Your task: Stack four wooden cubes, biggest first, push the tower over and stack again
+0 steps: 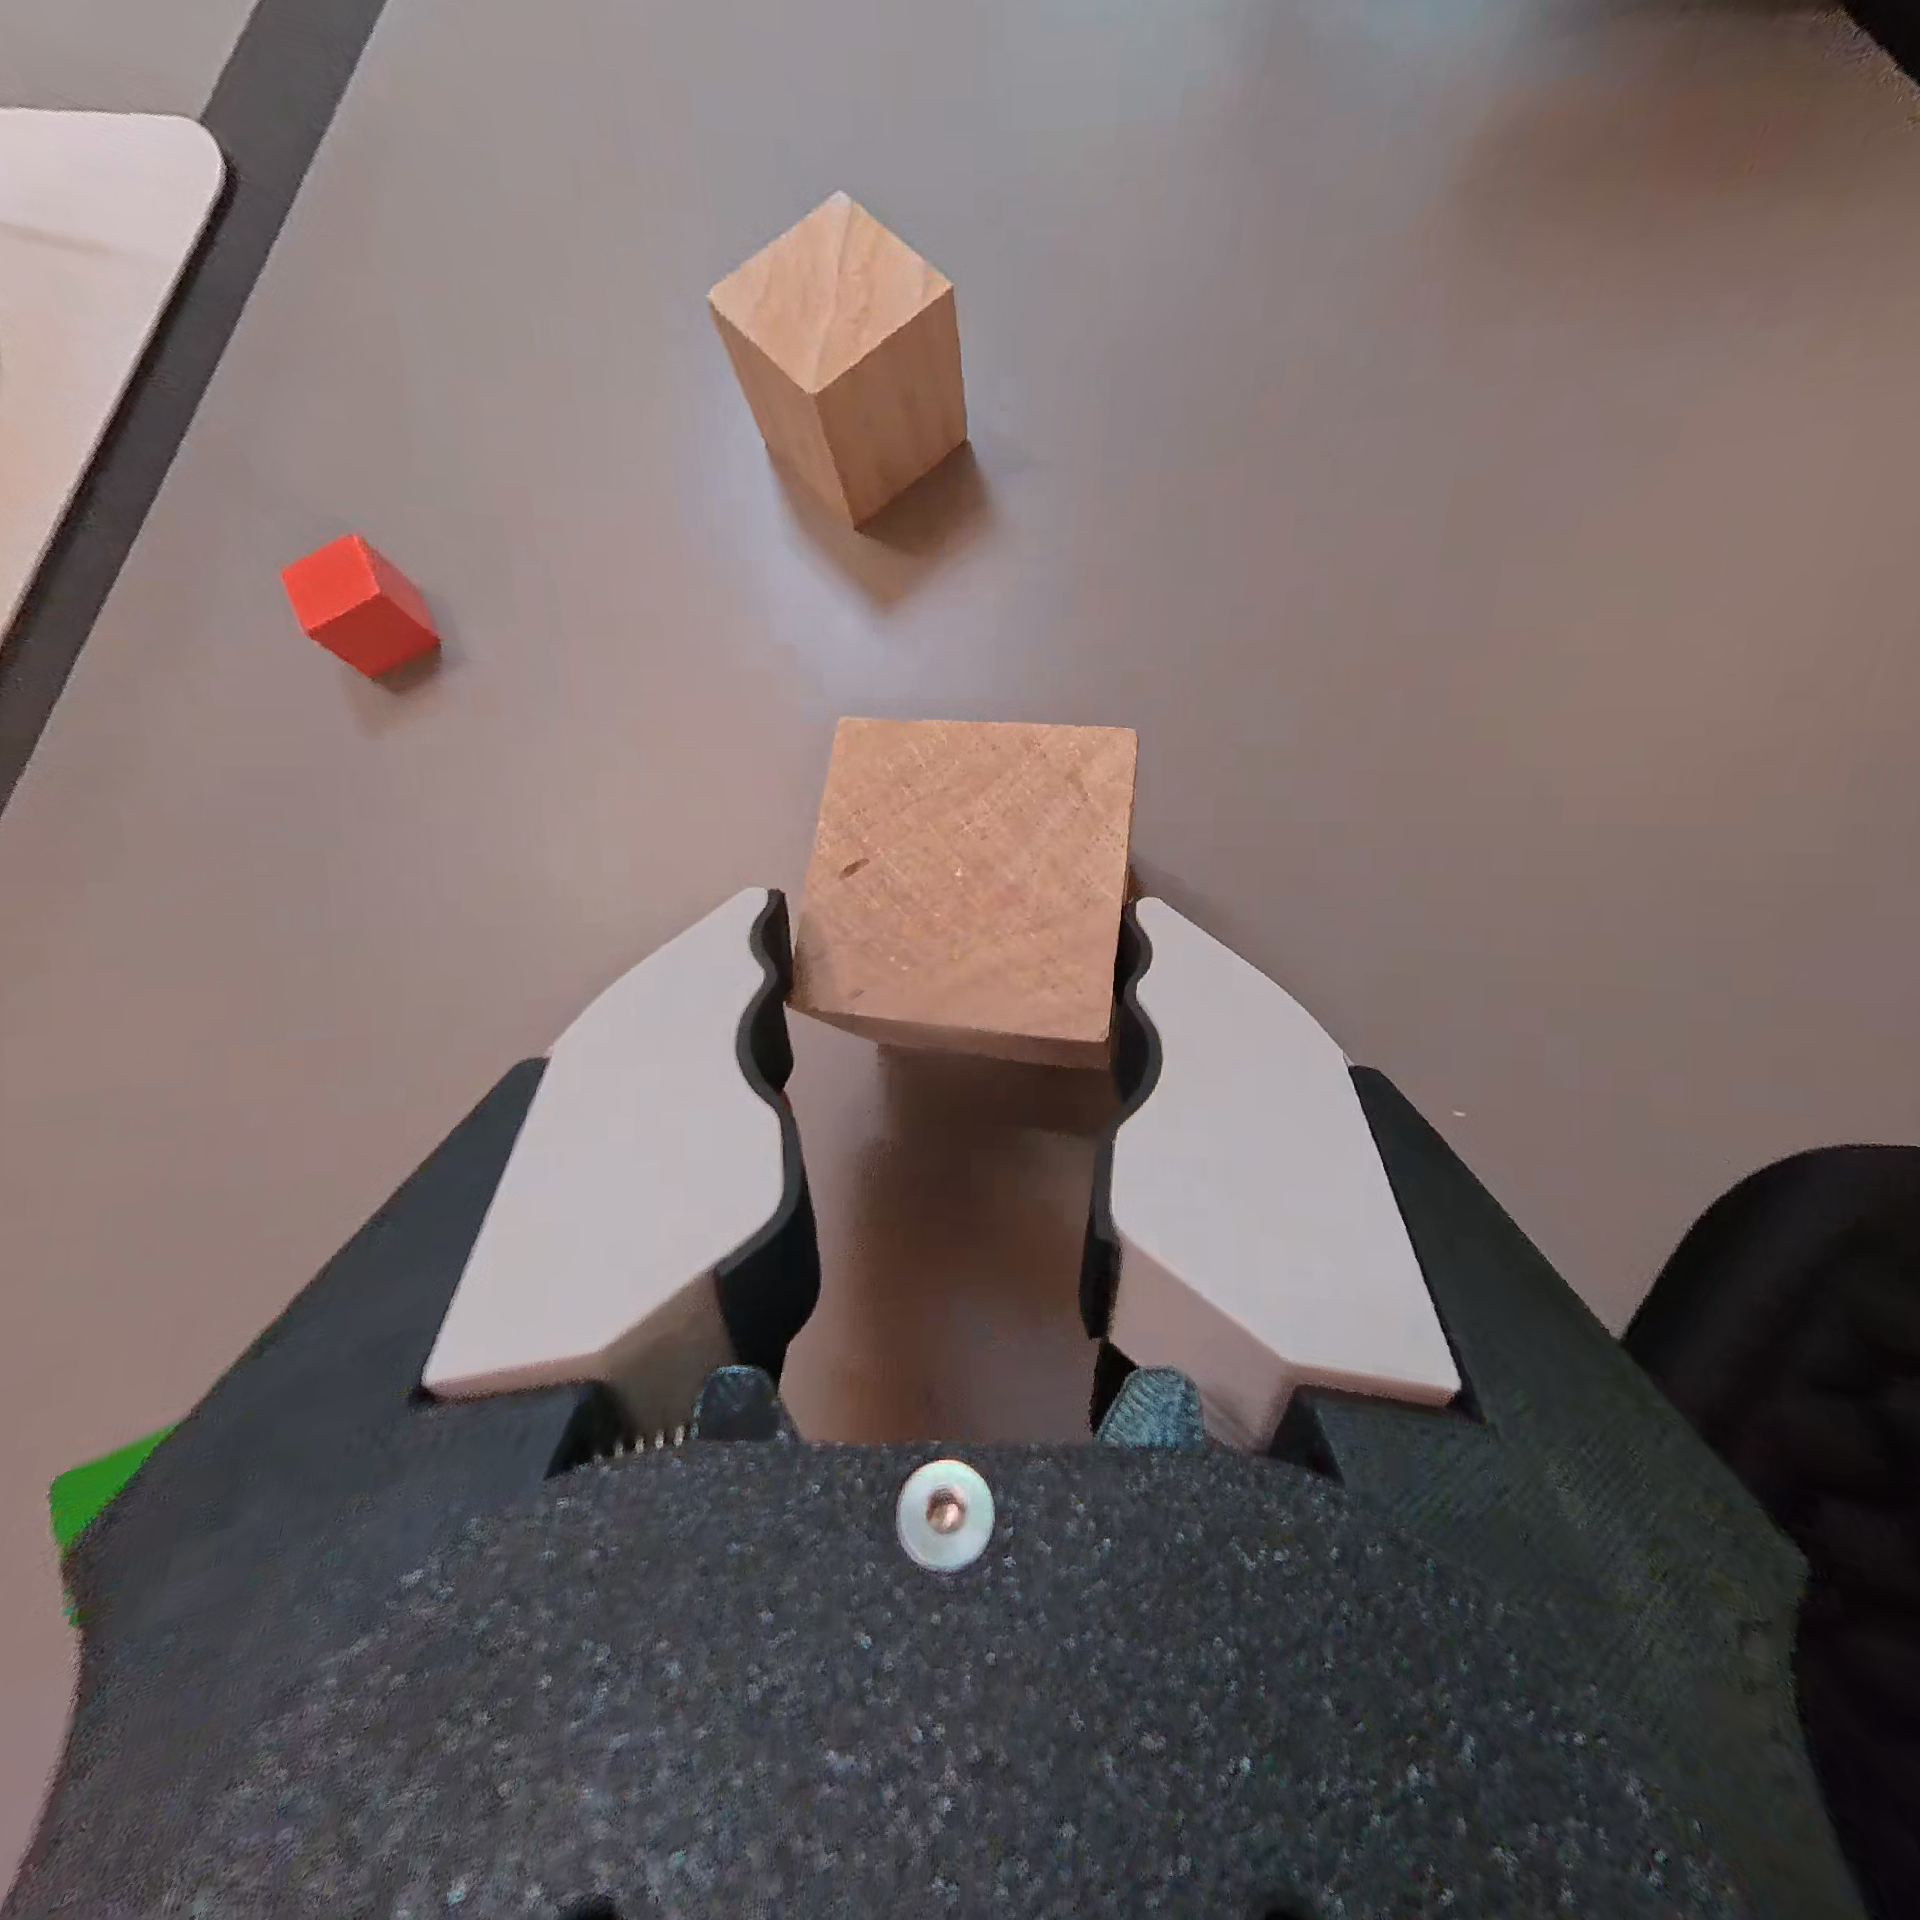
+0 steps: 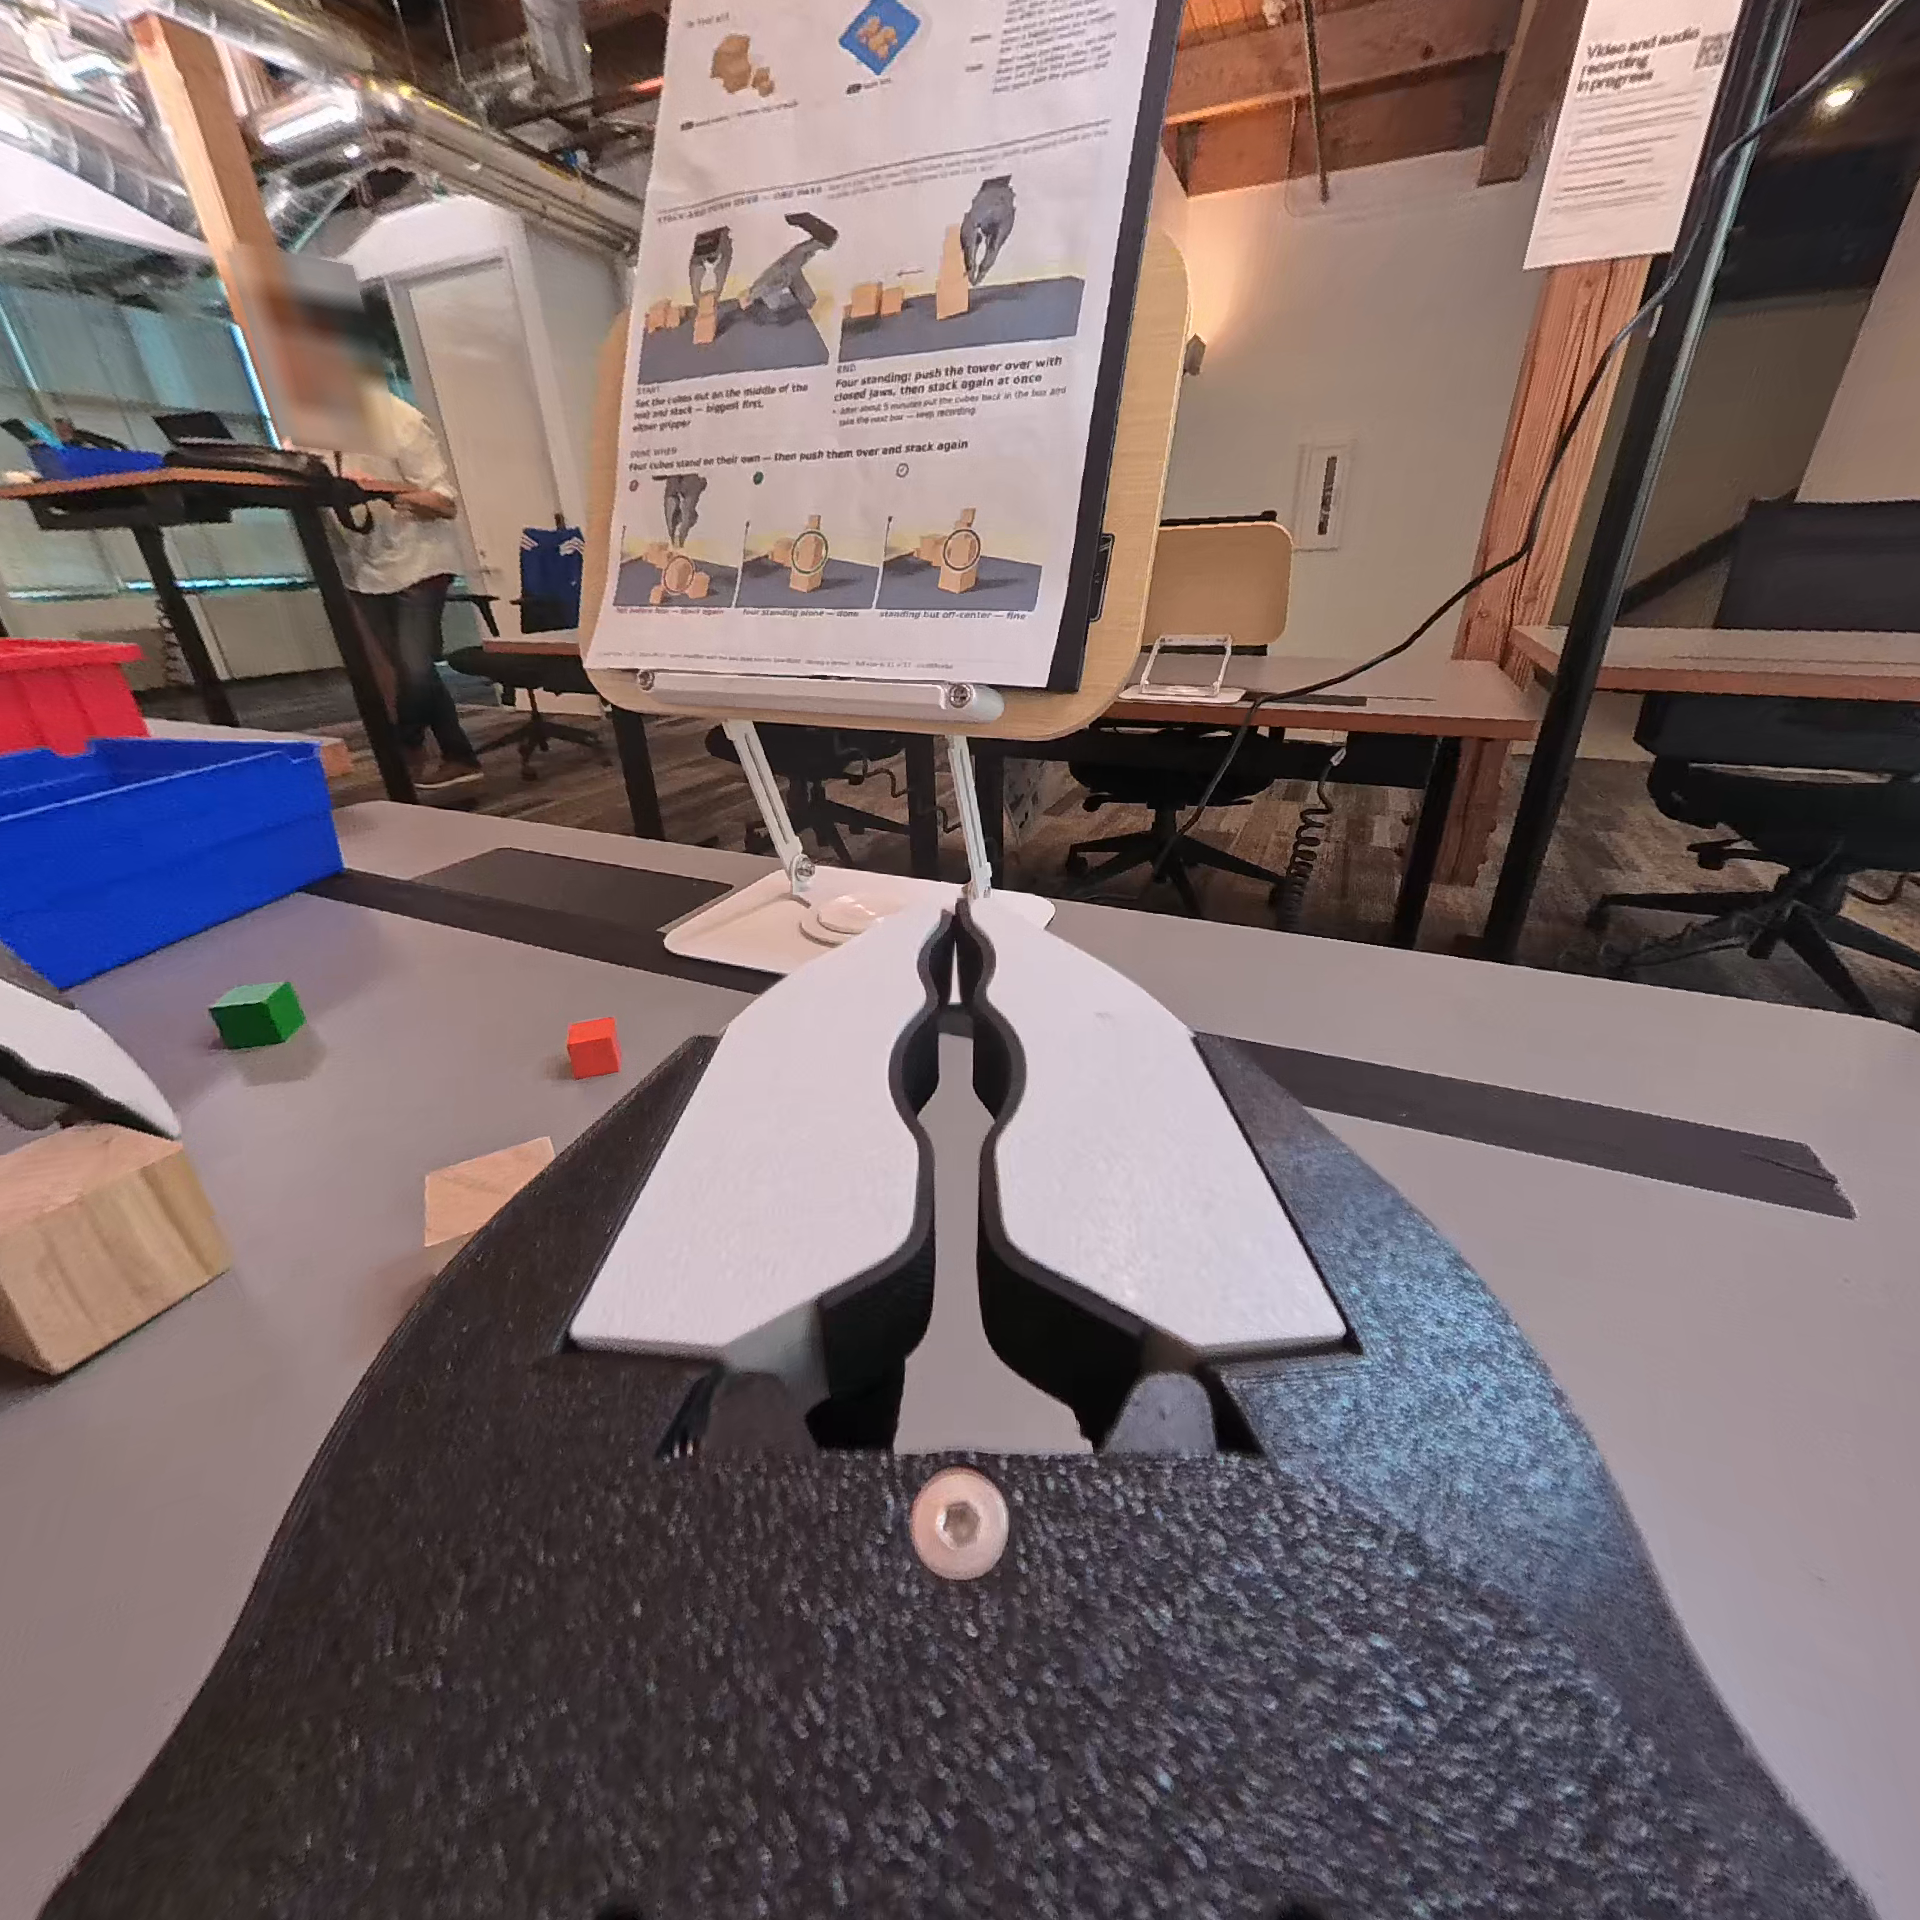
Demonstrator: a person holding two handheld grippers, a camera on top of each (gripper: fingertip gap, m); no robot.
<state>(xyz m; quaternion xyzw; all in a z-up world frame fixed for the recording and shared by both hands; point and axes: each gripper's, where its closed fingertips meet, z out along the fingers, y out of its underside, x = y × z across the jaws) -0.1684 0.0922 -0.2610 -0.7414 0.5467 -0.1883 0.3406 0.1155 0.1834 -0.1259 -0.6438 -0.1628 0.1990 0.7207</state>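
Note:
My left gripper point(image 1: 954, 925) is shut on a large wooden cube point(image 1: 966, 883); both dark pads point(image 1: 771, 966) press its sides and it casts a shadow on the grey table point(image 1: 1455, 623) below. The cube also shows in the right wrist view point(image 2: 94, 1236) at the far left, under the left gripper's finger point(image 2: 83, 1070). A taller wooden block point(image 1: 847, 353) stands ahead of it, and a small red cube point(image 1: 358, 605) lies to the left. My right gripper point(image 2: 958, 920) is shut with its tips touching and nothing between them, above the table.
A green cube point(image 2: 258, 1013), the red cube point(image 2: 593, 1045) and a wooden block point(image 2: 483, 1195) lie left of my right gripper. A blue bin point(image 2: 156, 842) and a red bin point(image 2: 62, 691) stand at far left. A document stand point(image 2: 883, 343) stands ahead on its white base point(image 2: 748, 925). A person point(image 2: 395, 540) stands far back. Spacing between my two grippers at the tips: around 35 centimetres. My left gripper's tips are some 12 centimetres from the taller wooden block point(image 1: 847, 353).

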